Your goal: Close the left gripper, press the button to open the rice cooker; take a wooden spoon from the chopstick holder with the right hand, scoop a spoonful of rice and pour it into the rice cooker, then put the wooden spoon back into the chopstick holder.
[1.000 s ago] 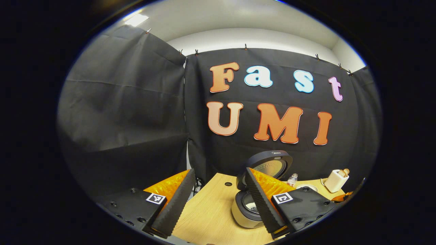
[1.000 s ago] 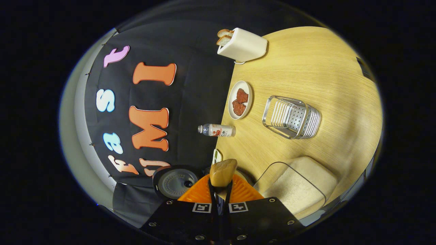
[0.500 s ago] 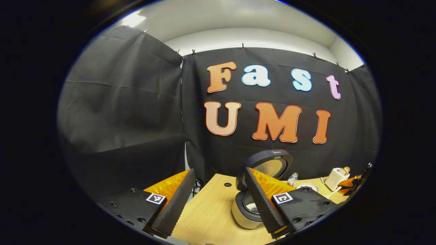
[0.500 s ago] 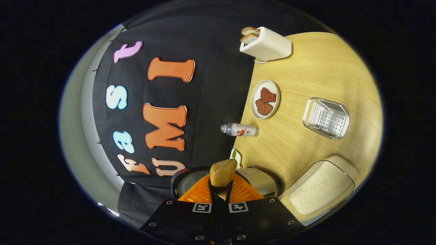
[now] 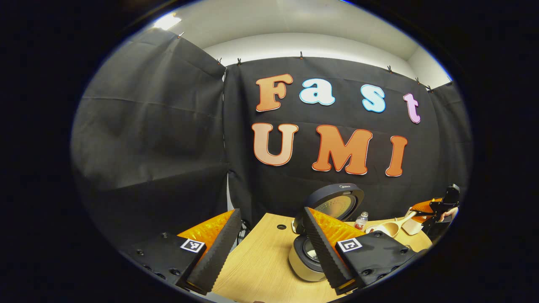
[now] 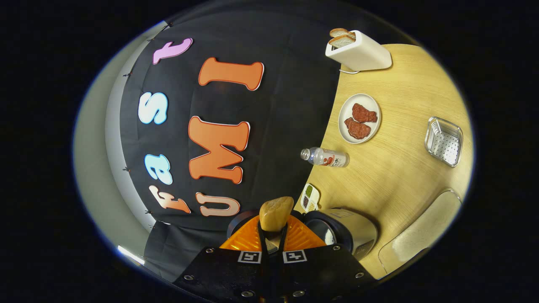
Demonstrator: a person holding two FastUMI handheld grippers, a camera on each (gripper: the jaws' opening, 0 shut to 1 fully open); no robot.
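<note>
— Both claws: what are they doing?
— I'm holding the left gripper (image 5: 269,248) spread wide on nothing; the right gripper (image 6: 273,235) is pinching the spoon (image 6: 276,213).
— And the cooker (image 6: 349,233)?
— Sitting lid-up just right of the spoon. I'm judging a slow roll over the pot is best.

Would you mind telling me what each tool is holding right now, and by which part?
The right tool grips the wooden spoon by its handle, bowl forward. The left tool is open and holds nothing.
</note>
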